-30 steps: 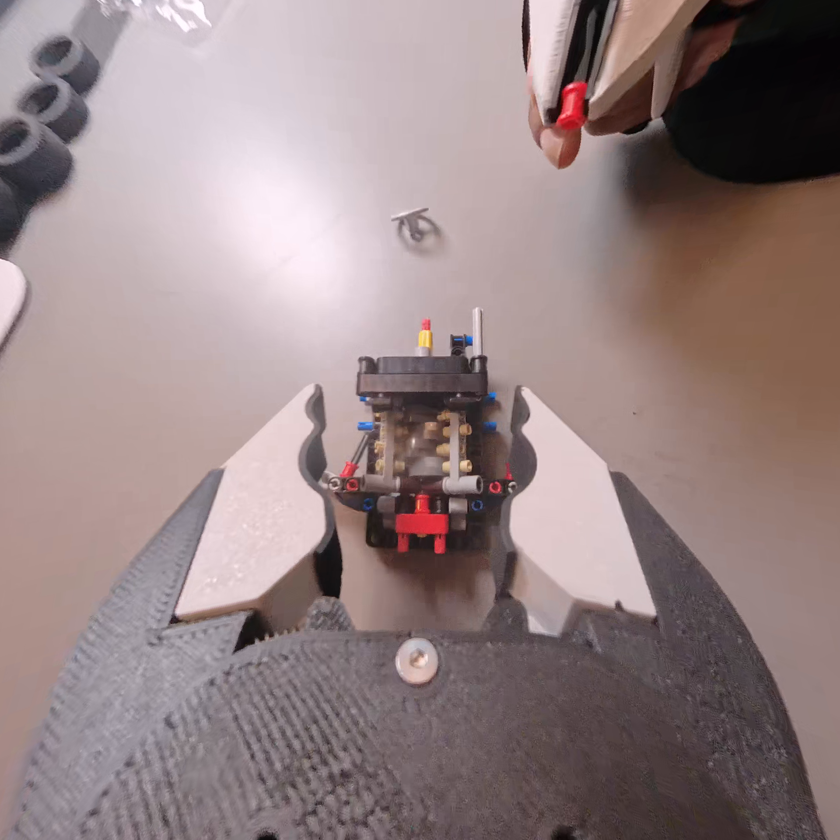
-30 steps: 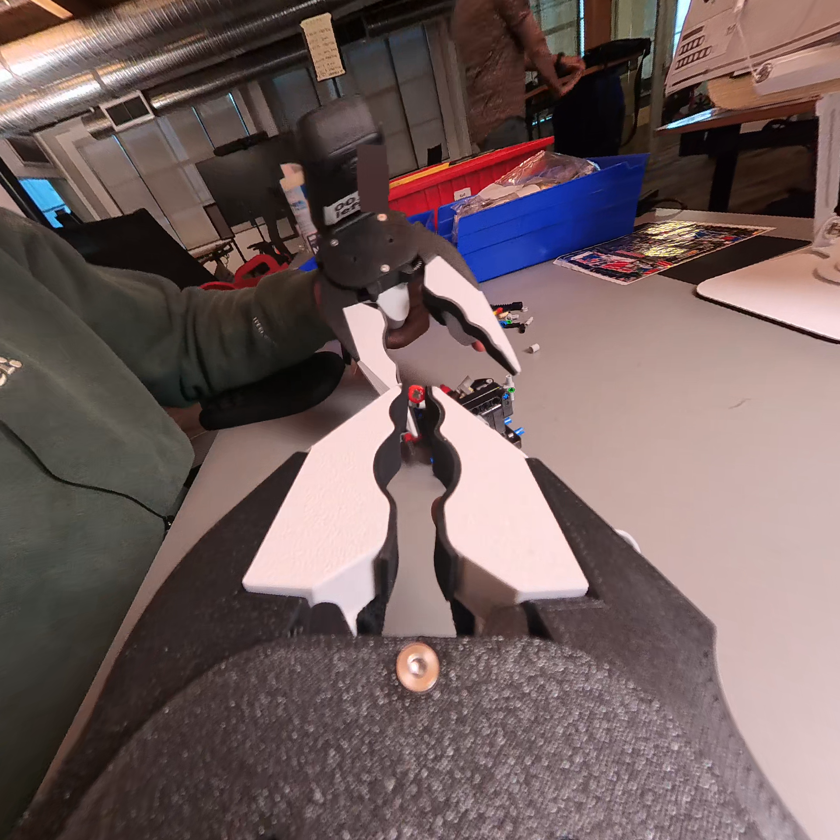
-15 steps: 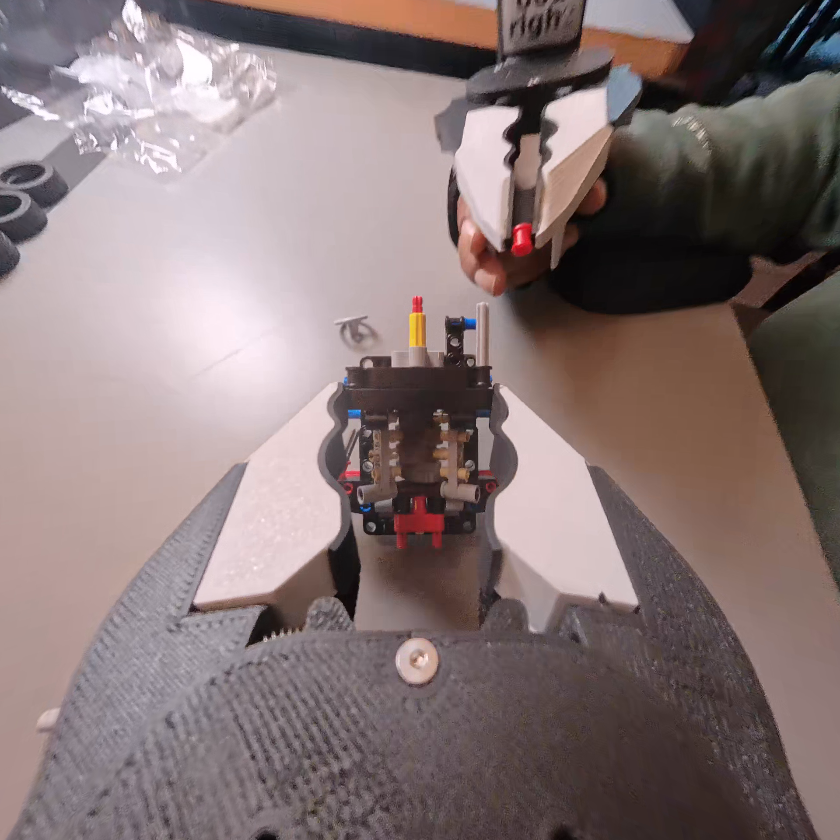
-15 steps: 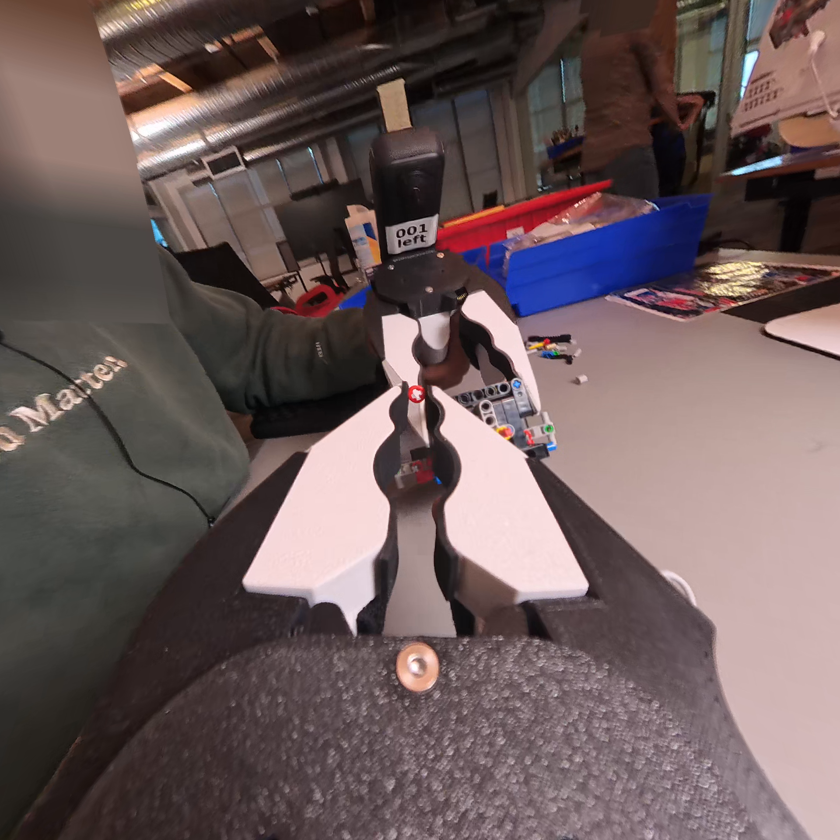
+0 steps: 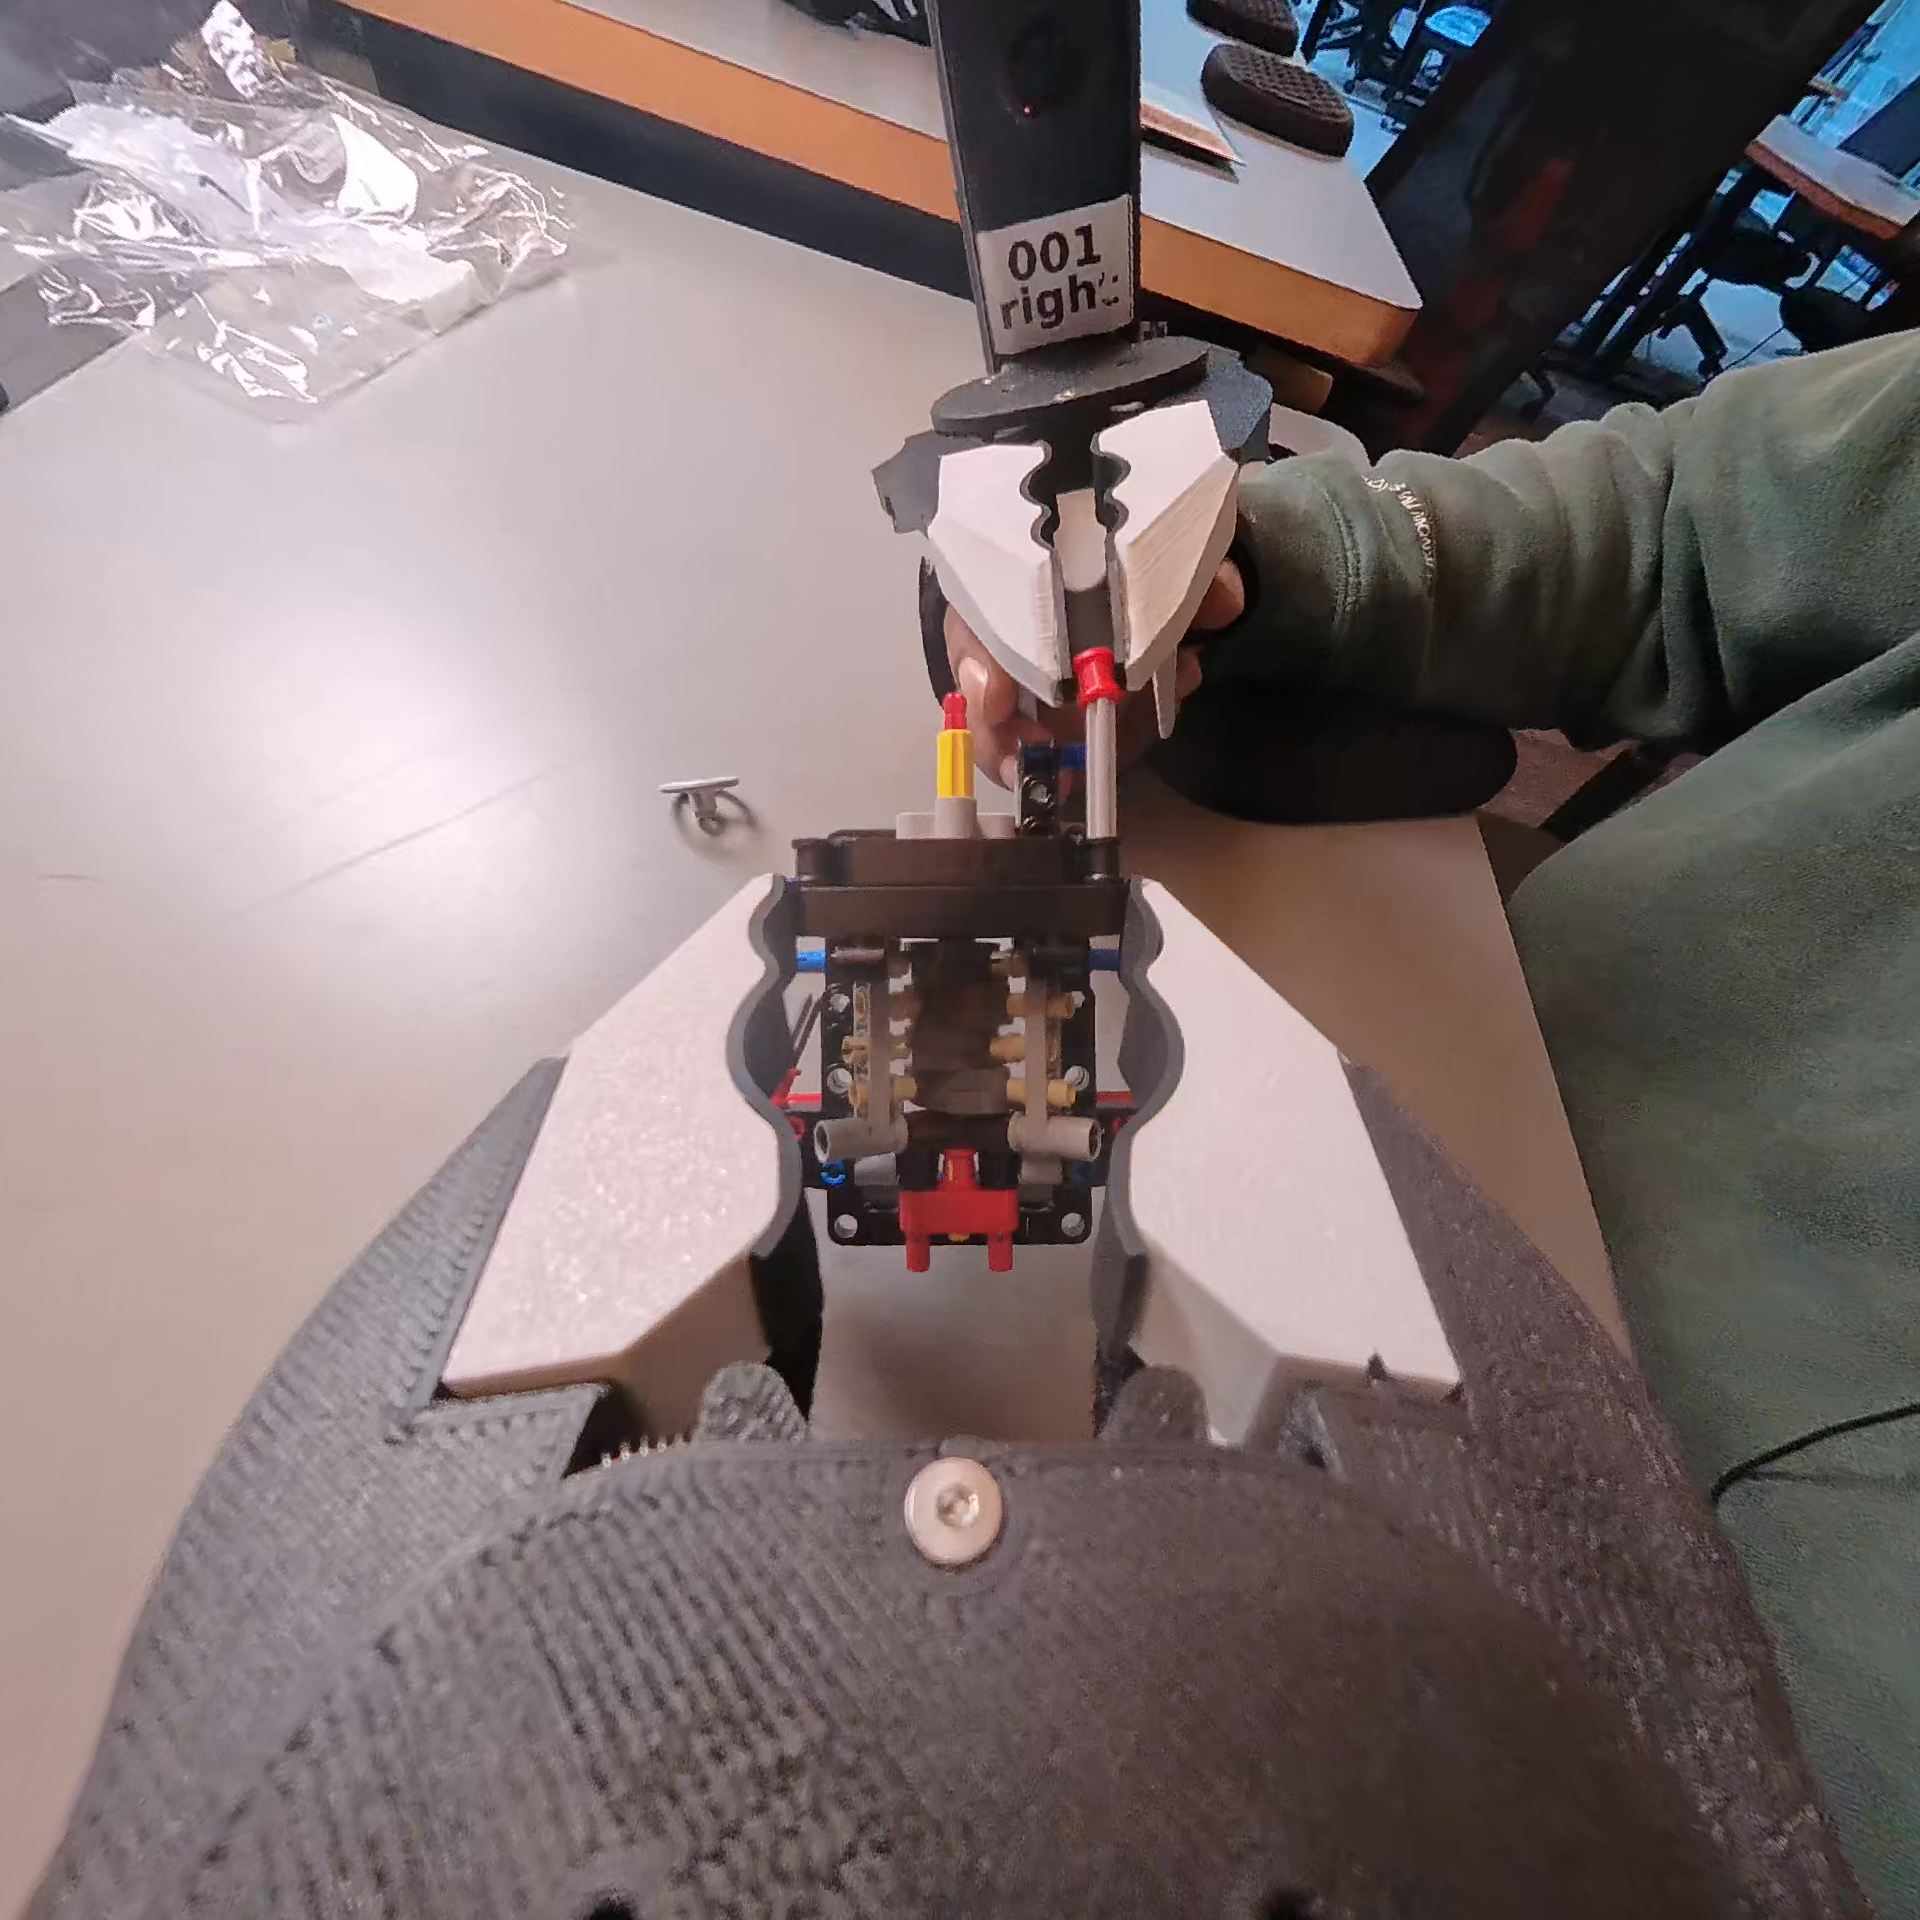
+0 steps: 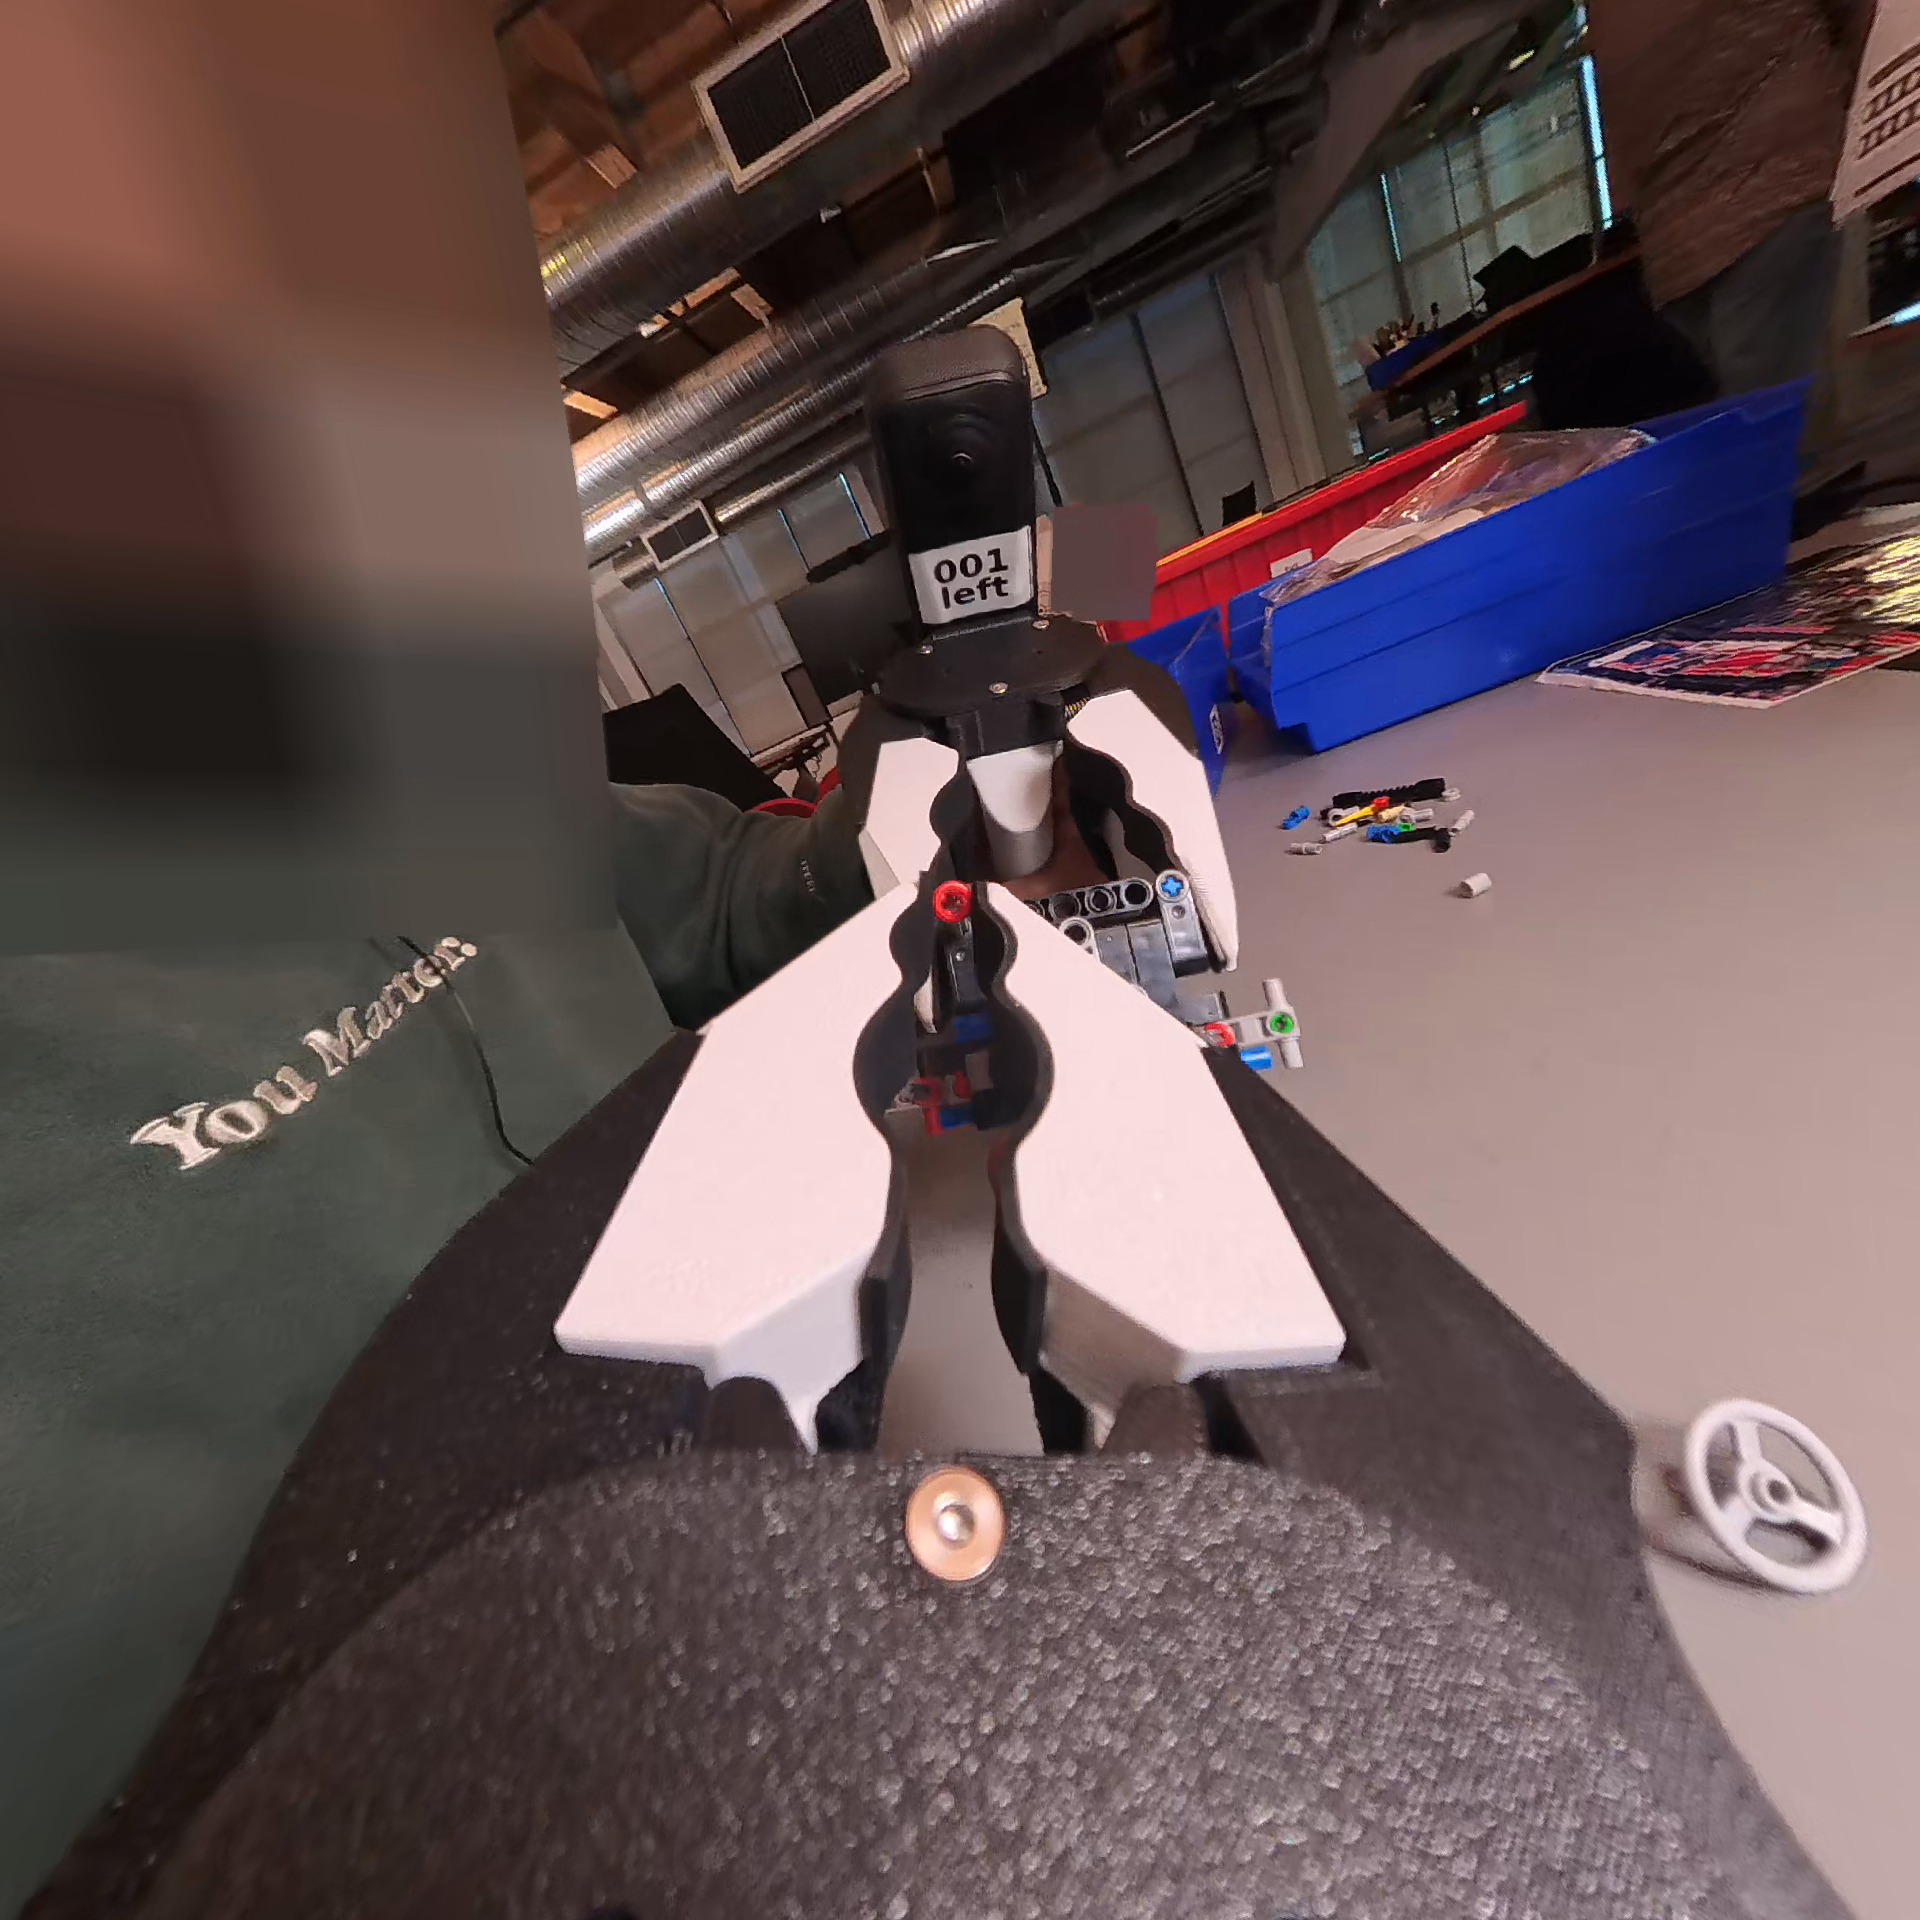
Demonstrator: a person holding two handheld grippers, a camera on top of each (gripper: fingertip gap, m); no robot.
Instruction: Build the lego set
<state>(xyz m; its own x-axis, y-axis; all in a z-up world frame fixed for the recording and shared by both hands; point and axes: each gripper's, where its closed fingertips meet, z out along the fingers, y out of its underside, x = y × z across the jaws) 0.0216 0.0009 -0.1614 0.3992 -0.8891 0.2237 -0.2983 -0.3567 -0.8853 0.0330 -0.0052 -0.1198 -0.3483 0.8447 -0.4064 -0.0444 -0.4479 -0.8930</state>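
Now the left tool (image 5: 961, 997) is clamping the half-built lego assembly (image 5: 961, 1039) by its sides, where a second ago its jaws were standing wide around the model on the table (image 5: 364, 675); the model is sitting between the white fingers (image 5: 644, 1122), near the table's right edge. Just beyond it, the right tool (image 5: 1086, 665) is arriving from the far side, closed narrowly on a small red bush (image 5: 1096, 673), and is meeting the top of the grey axle (image 5: 1101, 769) that is standing up from the model's far right corner, beside a yellow and red pin (image 5: 954, 753). A second ago that tool was hanging well off to the far right, so the two are lining up for a join; I judge the bush is about to be slid down the axle, with the left tool steadying the build. In the right wrist view the red bush (image 6: 951, 900) is showing at the fingertips, and a grey steering wheel (image 6: 1771, 1496) is lying loose on the table to the right. Farther off, loose pieces (image 6: 1371, 816), blue bins (image 6: 1507, 623) and clear bags (image 5: 260, 229) are lying about. Each tool's camera is carrying a white printed label and the person's green sweatshirt (image 6: 260, 1195) is bearing stitched lettering; I am not repeating either.
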